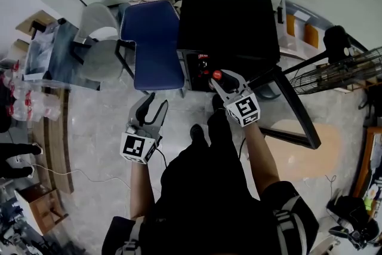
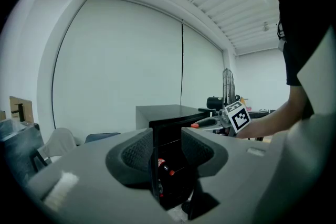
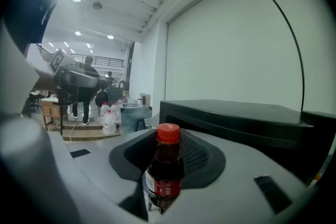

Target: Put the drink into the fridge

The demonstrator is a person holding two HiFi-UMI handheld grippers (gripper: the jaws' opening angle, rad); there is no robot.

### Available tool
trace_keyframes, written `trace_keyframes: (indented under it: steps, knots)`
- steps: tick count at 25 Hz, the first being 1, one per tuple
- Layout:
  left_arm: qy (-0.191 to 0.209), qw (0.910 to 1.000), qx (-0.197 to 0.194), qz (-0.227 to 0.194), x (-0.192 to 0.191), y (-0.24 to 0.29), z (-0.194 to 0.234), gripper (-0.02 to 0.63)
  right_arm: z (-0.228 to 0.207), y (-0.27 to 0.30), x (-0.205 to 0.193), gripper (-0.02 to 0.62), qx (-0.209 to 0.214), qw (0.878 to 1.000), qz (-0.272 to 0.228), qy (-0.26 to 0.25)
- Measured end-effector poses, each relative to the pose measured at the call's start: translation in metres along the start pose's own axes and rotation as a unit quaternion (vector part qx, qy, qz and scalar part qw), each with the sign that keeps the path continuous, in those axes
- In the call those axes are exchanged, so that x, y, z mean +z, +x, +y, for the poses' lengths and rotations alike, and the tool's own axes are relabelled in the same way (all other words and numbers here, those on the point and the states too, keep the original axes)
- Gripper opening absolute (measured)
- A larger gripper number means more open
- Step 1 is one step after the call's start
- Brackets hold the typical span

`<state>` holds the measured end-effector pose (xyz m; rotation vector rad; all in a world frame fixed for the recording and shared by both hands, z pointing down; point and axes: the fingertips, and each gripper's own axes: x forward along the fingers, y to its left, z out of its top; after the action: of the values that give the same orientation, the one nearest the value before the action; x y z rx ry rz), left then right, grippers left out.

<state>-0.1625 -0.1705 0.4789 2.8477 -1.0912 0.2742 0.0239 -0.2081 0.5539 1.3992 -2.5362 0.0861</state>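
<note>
At the mouth of the fridge (image 1: 227, 15), whose door (image 1: 295, 113) stands swung open to the person's right, the task looks well past its middle but is not finished. The drink (image 1: 217, 75), a dark bottle with a red cap and red label, is off any surface and upright between the pads of the right tongs (image 1: 225, 85), which are clamped on its body below the neck. In the head view it hangs just in front of the dark opening and is not yet inside. What remains, as I judge it, is to carry the bottle past the front edge, set it on a shelf, let go, draw the tongs back and probably close the door. The left tongs (image 1: 152, 109) are held lower and well to the left of the fridge, with jaws apart and nothing between the pads. Only the distant fridge shows through their gap. They look free for the door. The fridge is not bare: the left gripper view shows another bottle (image 2: 160, 163) with a red label and red cap lying tilted in the lower part of the compartment, and the head view shows red spots there too. How many drinks are inside, or how much room is beside them, I cannot tell, since the interior is too dark.
</note>
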Motion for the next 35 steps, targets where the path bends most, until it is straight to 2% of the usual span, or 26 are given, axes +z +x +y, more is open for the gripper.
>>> trace_keyframes:
  steps: [13,21,30,35]
  knots:
    - [0.005,0.9997,0.001,0.023,-0.005,0.011,-0.003,0.17,-0.056,0.013,-0.084,0.135,-0.062,0.995,0.057,0.047]
    - [0.009,0.999,0.008,0.044,-0.015,0.009,0.001,0.169,-0.085,0.026,-0.134,0.135,-0.099,0.989,0.091,0.056]
    - [0.002,0.9982,0.024,0.055,-0.026,0.007,0.006,0.167,-0.116,0.042,-0.166,0.135,-0.146,0.983,0.089,0.073]
    - [0.003,0.9981,0.02,0.058,-0.028,0.013,0.001,0.167,-0.133,0.051,-0.176,0.135,-0.171,0.978,0.088,0.074]
